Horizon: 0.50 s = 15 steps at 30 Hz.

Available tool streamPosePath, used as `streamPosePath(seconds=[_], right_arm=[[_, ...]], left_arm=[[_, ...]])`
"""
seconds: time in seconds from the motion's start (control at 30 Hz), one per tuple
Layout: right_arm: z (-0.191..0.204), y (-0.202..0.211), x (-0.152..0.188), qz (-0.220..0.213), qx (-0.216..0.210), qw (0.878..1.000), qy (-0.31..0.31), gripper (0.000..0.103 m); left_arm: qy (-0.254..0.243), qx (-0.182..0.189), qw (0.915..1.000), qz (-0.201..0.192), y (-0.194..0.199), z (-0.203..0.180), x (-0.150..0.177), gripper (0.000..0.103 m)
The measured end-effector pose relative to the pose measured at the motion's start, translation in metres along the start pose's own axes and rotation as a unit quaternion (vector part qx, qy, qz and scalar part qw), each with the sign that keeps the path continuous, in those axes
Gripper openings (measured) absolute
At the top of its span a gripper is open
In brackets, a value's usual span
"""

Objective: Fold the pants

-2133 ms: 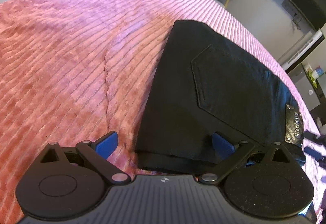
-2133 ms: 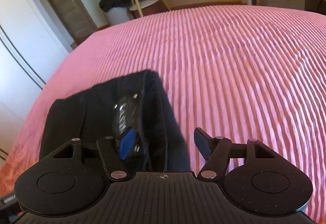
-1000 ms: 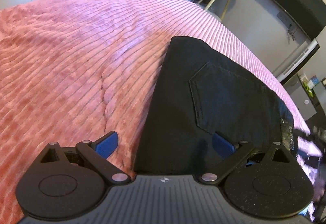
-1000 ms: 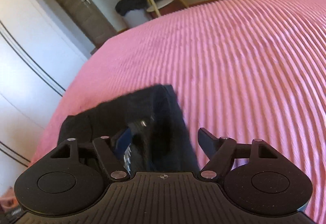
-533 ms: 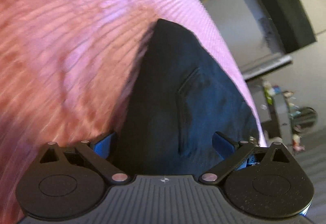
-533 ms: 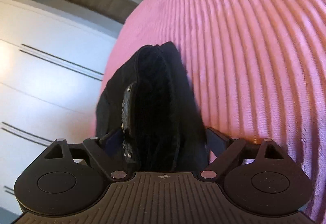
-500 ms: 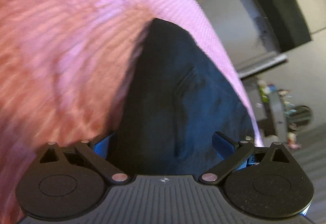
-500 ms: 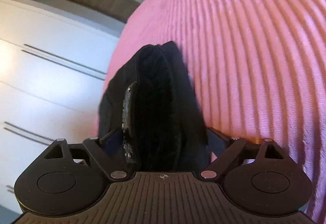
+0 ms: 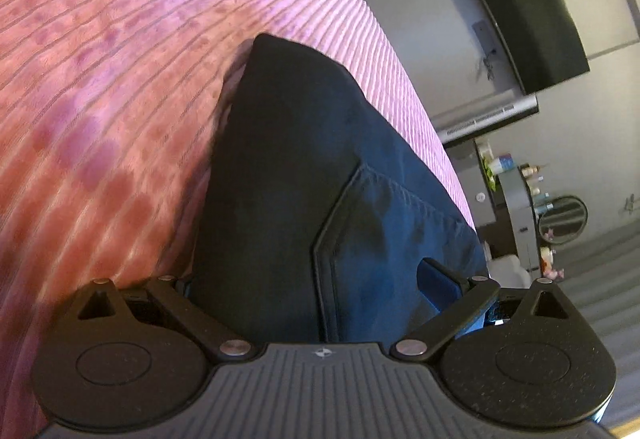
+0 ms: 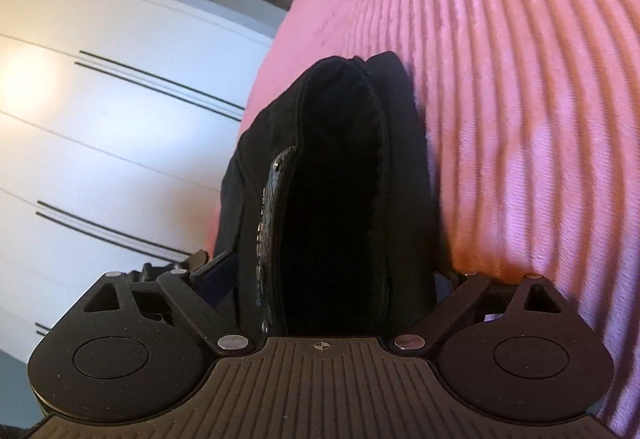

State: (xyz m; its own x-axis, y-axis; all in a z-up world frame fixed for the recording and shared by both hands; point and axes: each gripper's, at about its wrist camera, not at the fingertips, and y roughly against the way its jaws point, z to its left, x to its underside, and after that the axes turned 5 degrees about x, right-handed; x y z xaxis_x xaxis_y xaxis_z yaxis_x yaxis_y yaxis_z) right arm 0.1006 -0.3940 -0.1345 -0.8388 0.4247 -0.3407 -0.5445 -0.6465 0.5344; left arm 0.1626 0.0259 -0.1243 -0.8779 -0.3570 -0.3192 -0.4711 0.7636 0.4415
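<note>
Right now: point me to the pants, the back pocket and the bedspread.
pants (image 10: 332, 175): right wrist view, on the dark folded stack.
back pocket (image 9: 384, 239): left wrist view, on the pocket panel.
bedspread (image 9: 120, 59): left wrist view, on bare pink ribbing.

Left hand-held gripper (image 9: 312, 281): left finger hidden behind pants (image 9: 280, 179). Right hand-held gripper (image 10: 320, 275): both fingertips masked by pants; contact w/ pads not discernible. Patch (image 10: 269, 223) lettering illegible. Shelf bottles (image 9: 532, 175) too small to ID.
</note>
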Motion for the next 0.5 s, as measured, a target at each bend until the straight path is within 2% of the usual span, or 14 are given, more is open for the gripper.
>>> streamPosePath(seconds=[0.13, 0.2, 0.3, 0.5], right_arm=[[0.014, -0.018, -0.001, 0.008, 0.014, 1.000, 0.011, 0.093], [0.020, -0.020, 0.001, 0.008, 0.005, 1.000, 0.006, 0.076], [0.026, -0.020, 0.003, -0.008, 0.002, 1.000, 0.003, 0.072], [0.061, -0.022, -0.002, -0.014, 0.014, 0.999, 0.034, 0.072]], left_arm=[[-0.026, -0.018, 0.9995, -0.009, -0.002, -0.009, 0.006, 0.099], [-0.054, -0.025, 0.9982, -0.003, -0.002, -0.018, 0.009, 0.099], [-0.070, -0.020, 0.9973, -0.002, 0.000, -0.026, 0.011, 0.099], [-0.062, 0.006, 0.9980, -0.013, 0.010, -0.040, 0.003, 0.099]])
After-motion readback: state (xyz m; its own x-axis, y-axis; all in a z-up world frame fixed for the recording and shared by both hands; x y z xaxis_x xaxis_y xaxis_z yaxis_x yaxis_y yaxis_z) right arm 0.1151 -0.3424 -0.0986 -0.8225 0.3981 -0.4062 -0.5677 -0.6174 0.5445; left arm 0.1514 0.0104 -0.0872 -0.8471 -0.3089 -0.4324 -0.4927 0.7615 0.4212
